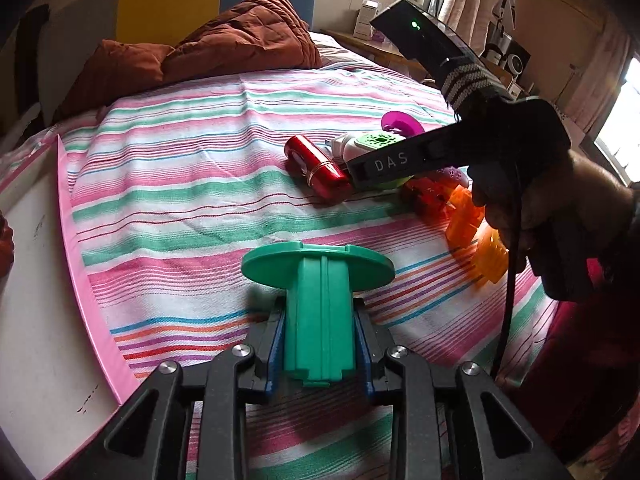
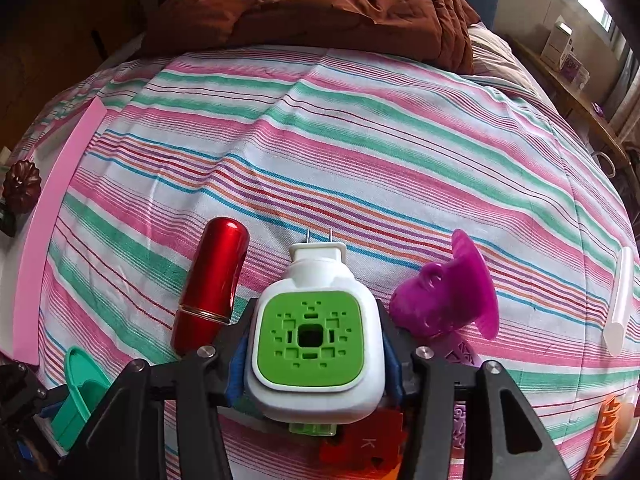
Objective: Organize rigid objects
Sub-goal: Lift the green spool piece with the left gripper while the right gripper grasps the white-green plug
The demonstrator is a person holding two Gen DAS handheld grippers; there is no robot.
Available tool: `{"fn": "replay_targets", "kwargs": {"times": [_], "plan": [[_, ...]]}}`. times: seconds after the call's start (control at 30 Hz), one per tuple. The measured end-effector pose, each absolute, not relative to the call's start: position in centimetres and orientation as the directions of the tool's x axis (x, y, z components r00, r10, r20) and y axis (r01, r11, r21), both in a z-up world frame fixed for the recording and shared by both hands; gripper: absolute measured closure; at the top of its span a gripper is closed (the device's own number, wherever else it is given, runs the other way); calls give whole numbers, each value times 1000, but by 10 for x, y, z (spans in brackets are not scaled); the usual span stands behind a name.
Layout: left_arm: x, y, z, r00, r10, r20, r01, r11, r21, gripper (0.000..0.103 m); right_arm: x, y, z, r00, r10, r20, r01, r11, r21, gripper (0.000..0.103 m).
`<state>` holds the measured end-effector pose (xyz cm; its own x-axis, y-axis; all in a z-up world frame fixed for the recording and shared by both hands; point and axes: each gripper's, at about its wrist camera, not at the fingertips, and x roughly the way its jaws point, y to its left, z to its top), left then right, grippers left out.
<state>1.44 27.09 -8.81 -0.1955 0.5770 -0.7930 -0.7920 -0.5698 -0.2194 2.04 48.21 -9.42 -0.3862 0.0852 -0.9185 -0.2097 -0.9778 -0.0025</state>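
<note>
My left gripper (image 1: pixel 319 330) is shut on a green plastic piece (image 1: pixel 319 300) with a round flange, held above the striped bedspread. My right gripper (image 2: pixel 312 344) is shut on a white plug-in device with a green perforated face (image 2: pixel 310 340); it also shows in the left wrist view (image 1: pixel 370 145). A red metallic tube (image 2: pixel 212 288) lies just left of the device, also seen in the left wrist view (image 1: pixel 318 168). A purple flanged piece (image 2: pixel 444 304) lies right of it. Orange pieces (image 1: pixel 468 220) lie beneath the right gripper.
A pink-edged white tray (image 1: pixel 72 240) lies at the left of the bed; its pink rim (image 2: pixel 44 240) holds a dark brown ridged object (image 2: pixel 22 186). A brown quilt (image 2: pixel 340 12) is heaped at the bed's head. A white tube (image 2: pixel 618 300) lies at far right.
</note>
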Motion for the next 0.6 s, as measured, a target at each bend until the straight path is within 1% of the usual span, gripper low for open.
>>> {"fn": "replay_targets", "kwargs": {"times": [0.07,0.13,0.17,0.23,0.3,0.4,0.47,0.53,0.6], "plan": [[13,265,-83,-168,593,-787,-776,-572,-265,73,23,484,-94,-390,86,-917,-208,-978,-3,51],[16,256,-67,-158,637,-755,-781,-548,-299,73,25,485,-93,-392,87,-916,-206,-979,-5,51],[19,252,-57,-166,657,-736,-788,-537,-301,73,21,468,-87,-393,90,-915,-206,-978,-8,51],[22,241,-34,-189,694,-695,-796,-522,-305,73,21,467,-87,-394,94,-914,-205,-979,-12,51],[18,228,-17,-222,707,-671,-788,-535,-303,73,2,458,-93,-394,98,-914,-205,-979,-17,51],[-2,197,-5,-272,700,-660,-733,-595,-329,73,0,457,-93,-395,103,-913,-203,-979,-22,51],[-19,177,-3,-324,675,-663,-685,-651,-328,73,-13,451,-98,-394,107,-913,-202,-979,-28,51],[-40,159,-9,-375,630,-680,-628,-712,-314,73,-13,450,-97,-394,112,-912,-200,-979,-34,51],[-63,142,-21,-381,583,-717,-561,-762,-322,73,-12,449,-97,-394,118,-911,-199,-979,-41,51]]}}
